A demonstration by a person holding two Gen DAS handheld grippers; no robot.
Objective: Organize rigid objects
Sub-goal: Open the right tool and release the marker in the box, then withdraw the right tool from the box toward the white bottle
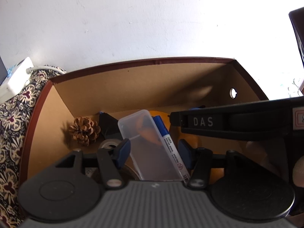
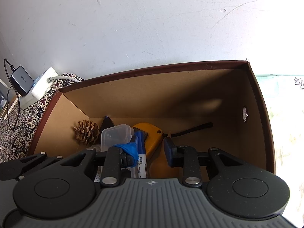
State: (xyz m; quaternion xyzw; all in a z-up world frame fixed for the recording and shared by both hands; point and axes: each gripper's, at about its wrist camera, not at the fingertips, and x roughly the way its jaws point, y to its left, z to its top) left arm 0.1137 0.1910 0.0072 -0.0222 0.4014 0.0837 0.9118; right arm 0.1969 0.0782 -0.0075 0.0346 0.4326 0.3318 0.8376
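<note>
A brown cardboard box [image 1: 133, 87] holds a pine cone [image 1: 84, 131], a clear plastic case [image 1: 144, 142], a blue marker [image 1: 169, 142], a yellow tool [image 2: 150, 136] and a roll of tape [image 1: 110, 143]. My left gripper [image 1: 153, 152] is open over the box, its blue pads either side of the clear case and marker without gripping them. My right gripper [image 2: 150, 150] is open and empty above the box [image 2: 152, 95]; the pine cone [image 2: 86, 133], clear case [image 2: 115, 136] and marker [image 2: 141, 152] lie below it. The right gripper's body crosses the left wrist view [image 1: 228, 121].
A patterned cloth [image 1: 13, 123] covers the surface left of the box. A white power strip [image 2: 44, 83] with a grey charger [image 2: 21, 79] lies by the wall. A black handle [image 2: 191, 129] lies on the box floor.
</note>
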